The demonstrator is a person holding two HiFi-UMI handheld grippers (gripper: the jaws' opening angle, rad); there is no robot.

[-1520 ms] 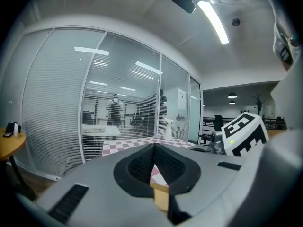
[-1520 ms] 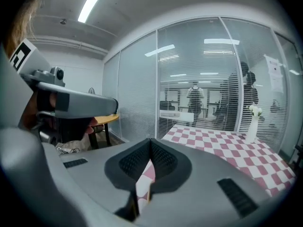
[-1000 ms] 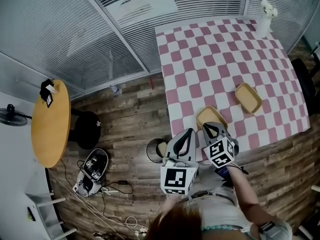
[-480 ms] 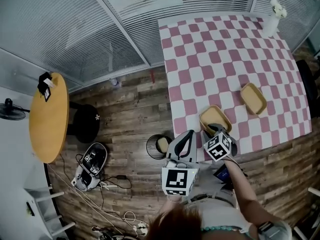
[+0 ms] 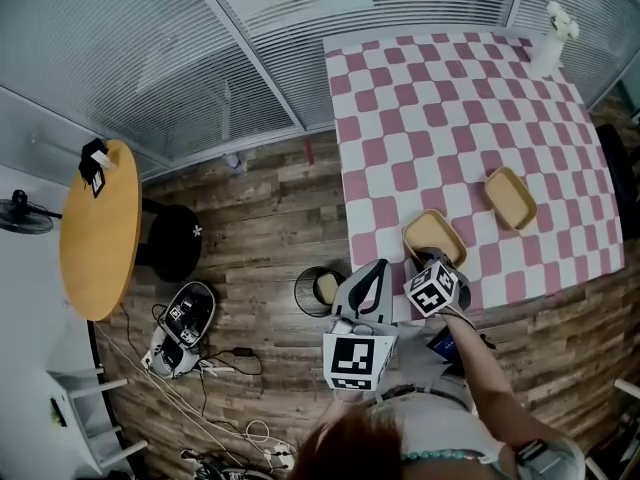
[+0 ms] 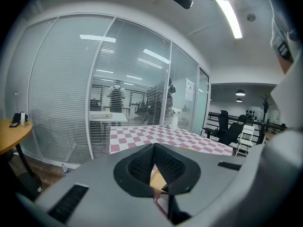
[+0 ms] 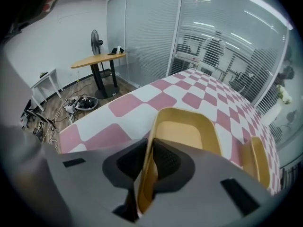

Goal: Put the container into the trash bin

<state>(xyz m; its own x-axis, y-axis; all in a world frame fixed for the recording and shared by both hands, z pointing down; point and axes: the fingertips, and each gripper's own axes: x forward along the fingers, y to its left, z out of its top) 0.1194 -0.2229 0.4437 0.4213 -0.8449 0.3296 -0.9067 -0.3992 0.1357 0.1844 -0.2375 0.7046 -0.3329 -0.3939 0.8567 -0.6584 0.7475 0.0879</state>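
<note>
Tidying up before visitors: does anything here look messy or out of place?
Only the cables stand out: they sprawl tangled over the wooden floor beside the person. On the checkered table nothing is tipped or spilled.

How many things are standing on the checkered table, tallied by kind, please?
Yellow containers: 2
White vase: 1
Total: 3

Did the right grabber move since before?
Yes. The right gripper came closer to the near container on the checkered table, its closing jaws astride the rim.
</note>
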